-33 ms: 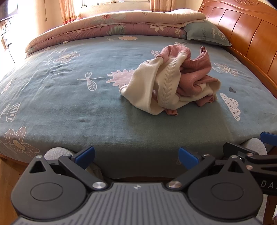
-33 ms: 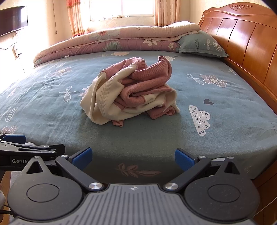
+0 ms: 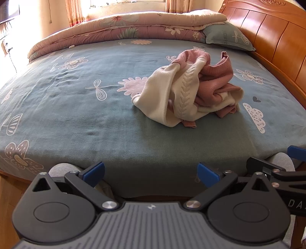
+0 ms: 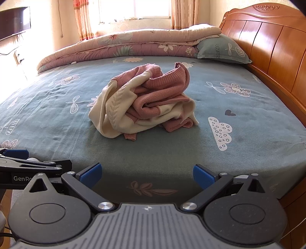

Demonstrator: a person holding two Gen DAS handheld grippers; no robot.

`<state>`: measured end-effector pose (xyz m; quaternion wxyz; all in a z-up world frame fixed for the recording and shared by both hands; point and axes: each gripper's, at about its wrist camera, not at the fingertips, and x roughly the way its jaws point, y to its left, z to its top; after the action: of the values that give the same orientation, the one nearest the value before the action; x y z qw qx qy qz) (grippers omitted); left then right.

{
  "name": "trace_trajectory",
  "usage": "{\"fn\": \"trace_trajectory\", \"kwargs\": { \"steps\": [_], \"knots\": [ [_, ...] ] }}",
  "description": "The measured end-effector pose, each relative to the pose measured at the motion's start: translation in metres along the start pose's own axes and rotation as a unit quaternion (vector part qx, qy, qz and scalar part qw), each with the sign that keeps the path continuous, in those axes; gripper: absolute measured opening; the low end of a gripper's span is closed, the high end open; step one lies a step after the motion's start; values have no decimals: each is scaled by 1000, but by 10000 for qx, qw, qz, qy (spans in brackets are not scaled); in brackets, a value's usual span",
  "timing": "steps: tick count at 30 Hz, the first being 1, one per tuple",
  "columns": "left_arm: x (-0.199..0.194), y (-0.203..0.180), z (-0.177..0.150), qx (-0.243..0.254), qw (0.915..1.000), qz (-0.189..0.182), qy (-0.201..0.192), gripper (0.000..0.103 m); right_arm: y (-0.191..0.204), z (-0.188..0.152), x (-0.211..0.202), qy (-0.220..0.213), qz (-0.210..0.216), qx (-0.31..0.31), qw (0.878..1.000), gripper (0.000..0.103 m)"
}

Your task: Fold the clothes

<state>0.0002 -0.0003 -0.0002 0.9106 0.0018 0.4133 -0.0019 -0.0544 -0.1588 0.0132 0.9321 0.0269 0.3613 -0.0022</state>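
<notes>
Left wrist view, one crumpled pink-and-cream sweater (image 3: 189,93) on bed (image 3: 76,118), one pillow (image 3: 227,37), two hand-held grippers, left hand-held gripper (image 3: 151,172) and right hand-held gripper (image 4: 147,173), spread wide, empty.

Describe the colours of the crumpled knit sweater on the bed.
The crumpled knit sweater is dusty pink and cream, with a cable-knit cream panel; clearest in the right wrist view.

Sunlit curtained window (image 4: 133,9) behind a wooden-headboard (image 4: 267,44) bed (image 4: 248,107) with teal floral sheet.

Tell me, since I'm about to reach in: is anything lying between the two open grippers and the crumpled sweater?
Nothing visible: only bare bedsheet lies between the left gripper, the right gripper and the sweater.
</notes>
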Motion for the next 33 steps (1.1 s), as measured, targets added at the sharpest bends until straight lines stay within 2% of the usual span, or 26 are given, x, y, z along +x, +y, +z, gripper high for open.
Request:
{"fn": "trace_trajectory", "kwargs": {
  "steps": [33],
  "knots": [
    [-1, 0, 0, 20, 10000, -78, 24, 102, -4, 3, 1, -2, -59, 50, 10000, 103]
  ]
}}
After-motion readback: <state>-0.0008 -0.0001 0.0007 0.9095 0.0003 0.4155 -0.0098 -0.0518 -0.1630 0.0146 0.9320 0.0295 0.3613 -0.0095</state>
